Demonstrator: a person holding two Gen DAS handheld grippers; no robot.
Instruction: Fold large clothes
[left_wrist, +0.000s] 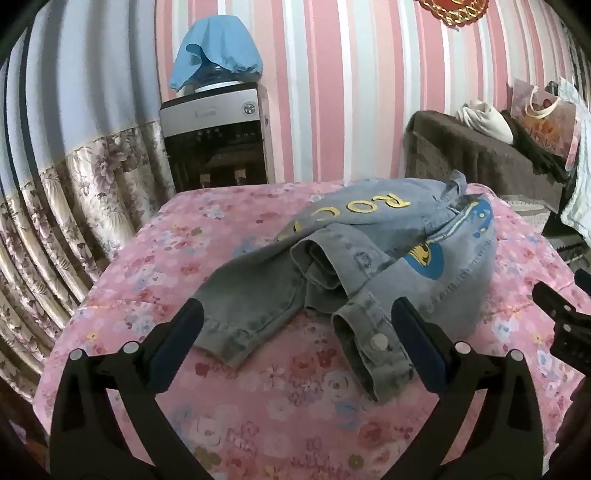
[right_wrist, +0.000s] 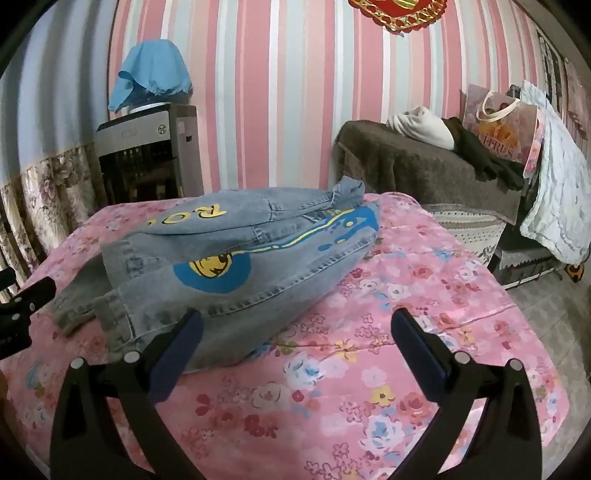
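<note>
Left wrist view: both grippers' jaws spread, empty, near denim jacket (left_wrist: 369, 251) on floral bench (left_wrist: 258, 424). Risk: sleeve cuff (left_wrist: 369, 347) lies loose, prob slips out w/ next fold.

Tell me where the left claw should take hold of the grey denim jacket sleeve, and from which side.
Grip the buttoned cuff of the grey denim jacket, coming from the near side. It lies nearest, flat on the pink floral cloth, between the open left claw fingers.
</note>
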